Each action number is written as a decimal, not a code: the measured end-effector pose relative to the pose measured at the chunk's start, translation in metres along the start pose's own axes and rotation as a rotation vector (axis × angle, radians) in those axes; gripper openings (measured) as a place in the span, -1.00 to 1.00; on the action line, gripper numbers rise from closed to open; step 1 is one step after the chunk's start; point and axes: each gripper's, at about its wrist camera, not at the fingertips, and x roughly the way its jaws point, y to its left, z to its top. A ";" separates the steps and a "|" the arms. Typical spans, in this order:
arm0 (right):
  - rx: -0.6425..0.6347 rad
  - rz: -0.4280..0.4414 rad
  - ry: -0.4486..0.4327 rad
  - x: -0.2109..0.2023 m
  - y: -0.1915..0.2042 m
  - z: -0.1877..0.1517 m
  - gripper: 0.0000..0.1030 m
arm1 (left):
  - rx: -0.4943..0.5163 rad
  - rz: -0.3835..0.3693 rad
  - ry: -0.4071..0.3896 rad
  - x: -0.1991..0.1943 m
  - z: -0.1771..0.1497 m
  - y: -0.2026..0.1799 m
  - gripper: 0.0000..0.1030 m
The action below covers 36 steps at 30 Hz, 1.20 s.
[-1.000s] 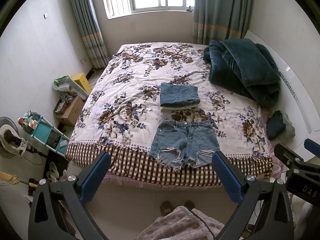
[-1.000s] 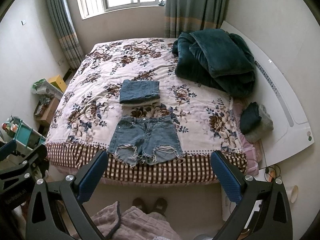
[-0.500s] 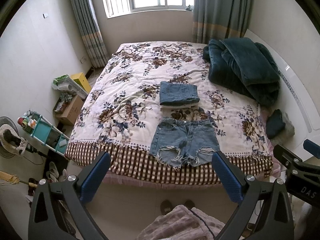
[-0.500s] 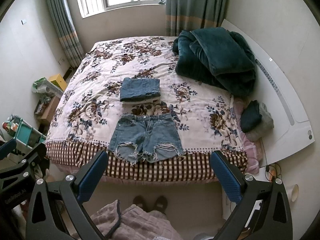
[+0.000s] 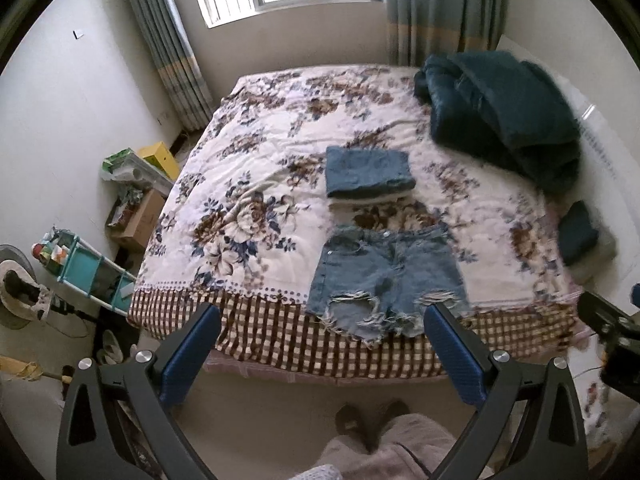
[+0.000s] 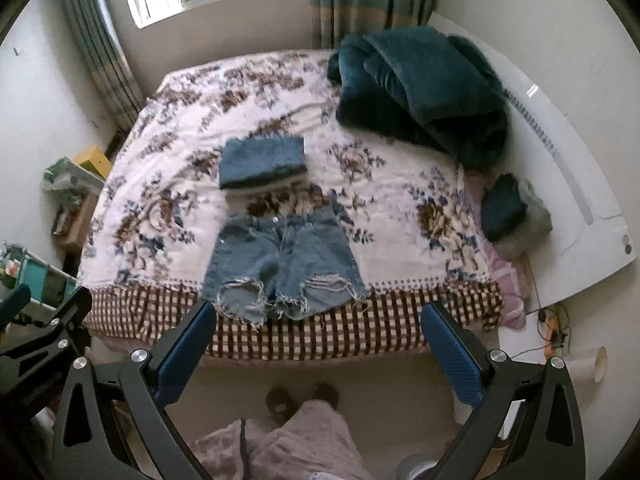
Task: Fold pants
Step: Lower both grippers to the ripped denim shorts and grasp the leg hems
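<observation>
Frayed blue denim shorts lie spread flat at the near edge of the floral bed, waistband away from me; they also show in the right wrist view. A folded denim garment sits on a small stack just behind them, also seen in the right wrist view. My left gripper is open and empty, held above the floor short of the bed's edge. My right gripper is open and empty at about the same distance.
A heaped dark teal blanket fills the bed's far right. Folded dark and grey clothes lie at the right edge by the white headboard. A teal shelf rack and boxes stand left of the bed.
Both grippers have moved closer to the bed and its shorts, which now look larger. The jaws stay open and the clothes have not moved.
</observation>
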 end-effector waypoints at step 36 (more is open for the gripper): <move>-0.271 0.270 0.719 0.681 -0.077 0.148 -0.10 | -0.155 0.006 0.634 0.465 -0.051 -0.271 1.00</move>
